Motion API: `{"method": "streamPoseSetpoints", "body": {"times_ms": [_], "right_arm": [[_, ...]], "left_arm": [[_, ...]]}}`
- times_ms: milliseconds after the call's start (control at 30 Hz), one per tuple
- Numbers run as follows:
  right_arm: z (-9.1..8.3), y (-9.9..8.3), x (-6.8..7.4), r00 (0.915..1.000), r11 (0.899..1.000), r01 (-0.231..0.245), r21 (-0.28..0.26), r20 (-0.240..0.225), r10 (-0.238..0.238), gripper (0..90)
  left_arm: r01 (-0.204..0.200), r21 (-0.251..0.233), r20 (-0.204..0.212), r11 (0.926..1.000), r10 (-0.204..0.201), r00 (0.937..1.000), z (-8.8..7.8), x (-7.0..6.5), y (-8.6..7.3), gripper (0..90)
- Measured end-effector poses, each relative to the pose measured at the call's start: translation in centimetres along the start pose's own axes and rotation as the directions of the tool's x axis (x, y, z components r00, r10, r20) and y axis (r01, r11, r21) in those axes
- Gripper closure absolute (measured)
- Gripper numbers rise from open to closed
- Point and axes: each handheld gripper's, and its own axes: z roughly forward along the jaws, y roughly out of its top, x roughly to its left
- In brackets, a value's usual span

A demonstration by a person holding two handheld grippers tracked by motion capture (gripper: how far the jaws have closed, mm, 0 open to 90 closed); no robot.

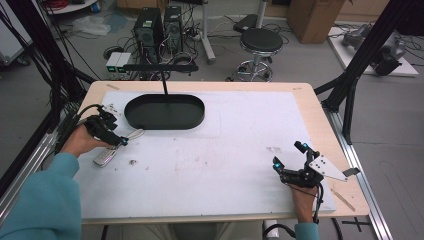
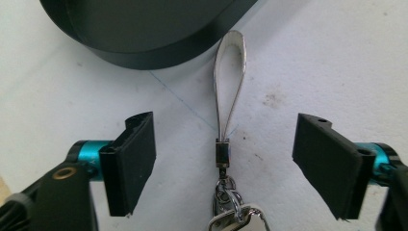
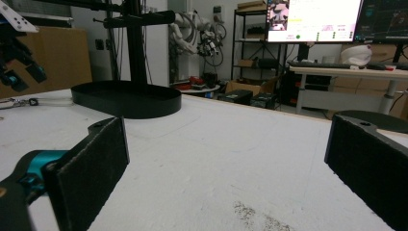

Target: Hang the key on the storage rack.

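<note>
A bunch of keys (image 2: pixel 235 219) lies on the white mat with its pale strap loop (image 2: pixel 230 86) stretched toward the black oval tray (image 2: pixel 159 55). My left gripper (image 2: pixel 225 168) hovers over it, open, with a pad on either side of the strap's metal clasp (image 2: pixel 222 154) and neither pad touching it. From above, the left gripper (image 1: pixel 119 131) is near the table's left edge beside the tray (image 1: pixel 165 124), with the strap (image 1: pixel 136 133) and keys (image 1: pixel 104 158) under it. My right gripper (image 1: pixel 288 154) rests open and empty at the front right; its wide jaws (image 3: pixel 226 168) hold nothing.
A black stand pole (image 1: pixel 164 82) rises at the tray's far side. The white mat (image 1: pixel 225 150) covers most of the wooden table (image 1: pixel 320 115). Beyond the far edge stand a stool (image 1: pixel 261 42) and computer towers (image 1: pixel 150 27). Black frame struts (image 1: pixel 350 85) flank the right side.
</note>
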Motion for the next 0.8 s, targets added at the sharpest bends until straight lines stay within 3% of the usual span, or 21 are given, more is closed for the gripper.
{"method": "streamPoseSetpoints", "body": {"times_ms": [267,800], "right_arm": [[0.0,0.0,0.0,1.0000,1.000,-0.001,0.000,0.000,0.001,0.9],[0.0,0.0,0.0,1.0000,1.000,0.000,0.002,0.000,0.000,0.9]], "left_arm": [[-0.008,0.083,-0.006,0.9965,0.009,0.9999,1.1,0.2,0.0,33.0],[-0.017,0.142,0.016,0.9898,0.015,0.9998,2.1,0.0,0.1,59.2]]}}
